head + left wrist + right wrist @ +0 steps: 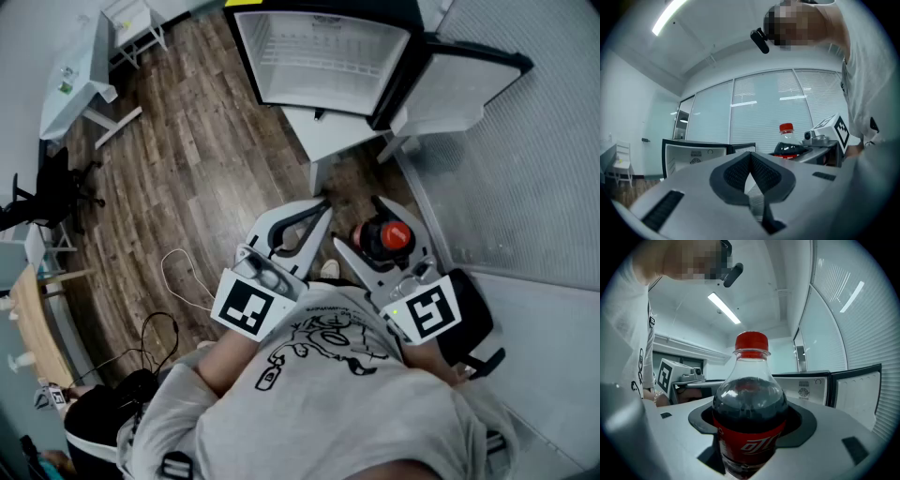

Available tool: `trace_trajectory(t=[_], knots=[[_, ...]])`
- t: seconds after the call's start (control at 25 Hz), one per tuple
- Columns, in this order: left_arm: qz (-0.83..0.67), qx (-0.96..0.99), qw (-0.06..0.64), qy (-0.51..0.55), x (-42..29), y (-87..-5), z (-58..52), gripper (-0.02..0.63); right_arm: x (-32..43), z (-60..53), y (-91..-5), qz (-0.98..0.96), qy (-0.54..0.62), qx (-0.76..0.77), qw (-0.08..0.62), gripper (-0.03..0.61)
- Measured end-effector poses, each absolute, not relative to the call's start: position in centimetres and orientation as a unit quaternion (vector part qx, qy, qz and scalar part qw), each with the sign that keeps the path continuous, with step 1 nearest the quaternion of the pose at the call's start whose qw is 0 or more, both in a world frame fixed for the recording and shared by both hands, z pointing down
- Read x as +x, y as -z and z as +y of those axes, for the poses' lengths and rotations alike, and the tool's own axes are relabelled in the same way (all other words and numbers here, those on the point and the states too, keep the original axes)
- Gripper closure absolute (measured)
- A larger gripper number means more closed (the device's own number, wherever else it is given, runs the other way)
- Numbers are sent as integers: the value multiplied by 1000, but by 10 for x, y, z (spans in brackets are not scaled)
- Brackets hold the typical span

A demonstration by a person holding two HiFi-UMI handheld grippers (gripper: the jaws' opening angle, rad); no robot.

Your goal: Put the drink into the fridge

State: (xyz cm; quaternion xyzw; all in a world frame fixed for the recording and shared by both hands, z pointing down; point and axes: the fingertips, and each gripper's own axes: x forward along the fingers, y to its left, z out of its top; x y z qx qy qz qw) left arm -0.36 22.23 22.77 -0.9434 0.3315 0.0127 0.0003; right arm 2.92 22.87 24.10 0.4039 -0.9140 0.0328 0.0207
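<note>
A cola bottle (386, 236) with a red cap and red label stands upright between the jaws of my right gripper (361, 223), which is shut on it. In the right gripper view the bottle (750, 413) fills the middle, with dark pads against both of its sides. My left gripper (319, 208) is held beside it to the left, shut with nothing in it; its pads (751, 159) meet at the tip. Ahead stands the small black fridge (323, 56) with its white inside bare and its door (459, 84) swung open to the right.
The fridge rests on a low white stand (333, 141) on the wooden floor. A glass wall with blinds (525, 169) runs along the right. At the far left are a white desk (80, 84) and a black chair (47, 192); a white cable (183, 281) lies on the floor.
</note>
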Motion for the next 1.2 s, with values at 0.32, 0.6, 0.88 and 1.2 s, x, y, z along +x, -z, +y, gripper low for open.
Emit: trace_trajectory(t=[0.32, 0.6, 0.88, 1.2], knots=[[332, -943, -5, -16, 3, -232, 225, 614, 37, 232, -242, -913, -31, 407, 27, 256], [333, -943, -6, -13, 17, -233, 226, 614, 49, 235, -239, -915, -31, 402, 20, 256], [345, -938, -11, -15, 35, -237, 227, 614, 71, 236, -244, -916, -37, 400, 20, 256], [362, -932, -16, -10, 48, -244, 234, 614, 89, 240, -247, -921, -42, 388, 13, 256]])
